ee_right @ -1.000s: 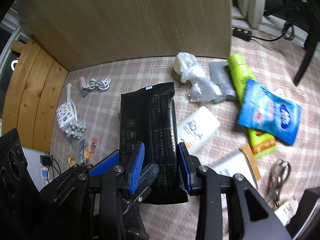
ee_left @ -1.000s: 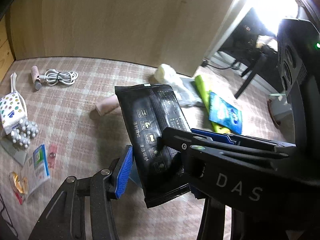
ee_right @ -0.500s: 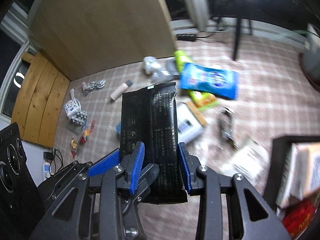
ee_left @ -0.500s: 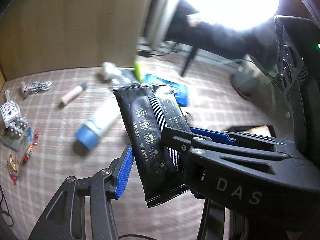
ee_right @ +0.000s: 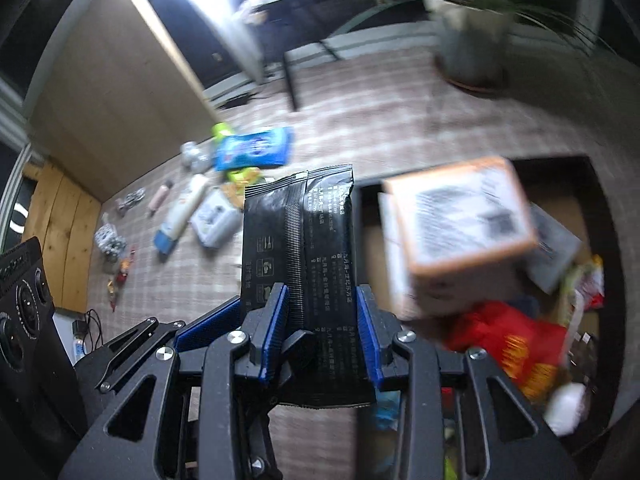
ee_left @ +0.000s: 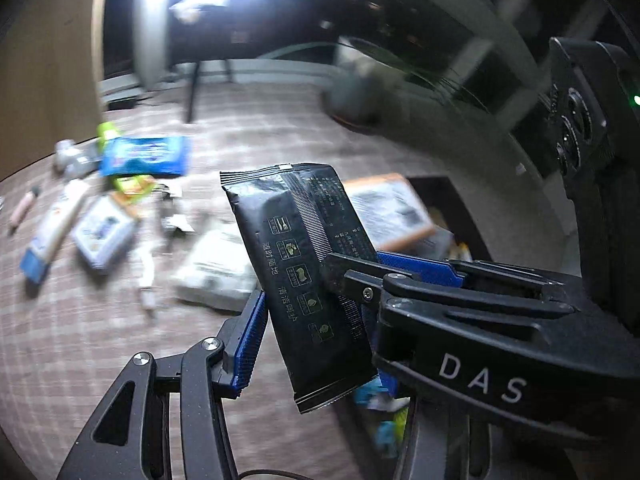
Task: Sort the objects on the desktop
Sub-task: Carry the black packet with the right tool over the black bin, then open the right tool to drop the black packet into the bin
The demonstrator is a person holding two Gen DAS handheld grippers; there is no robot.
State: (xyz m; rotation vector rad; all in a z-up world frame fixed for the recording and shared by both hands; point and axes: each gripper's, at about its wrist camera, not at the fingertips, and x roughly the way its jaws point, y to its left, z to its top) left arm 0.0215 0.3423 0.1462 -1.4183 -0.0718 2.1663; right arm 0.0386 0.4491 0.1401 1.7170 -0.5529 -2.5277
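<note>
A black wipes packet (ee_left: 304, 264) with white print hangs above the checked cloth, held by both grippers. In the left wrist view my left gripper (ee_left: 308, 308) has its blue left pad against the packet's left edge. Its other finger is hidden behind the right gripper's black body marked DAS (ee_left: 480, 376). In the right wrist view my right gripper (ee_right: 322, 304) is shut on the packet (ee_right: 316, 240), one blue pad on each side of its lower half. The left gripper's blue pad (ee_right: 200, 328) shows just to the left.
A black bin (ee_right: 600, 200) at the right holds an orange-edged box (ee_right: 460, 232) and a red bag (ee_right: 512, 344). On the cloth to the left lie a blue pack (ee_right: 252, 150), a white tube (ee_right: 180, 216) and small clutter. A potted plant (ee_right: 472, 52) stands behind.
Both grippers have swept to the right and a little upward with the packet still held. The clutter has slid to the left of the views and the black bin has come into sight.
</note>
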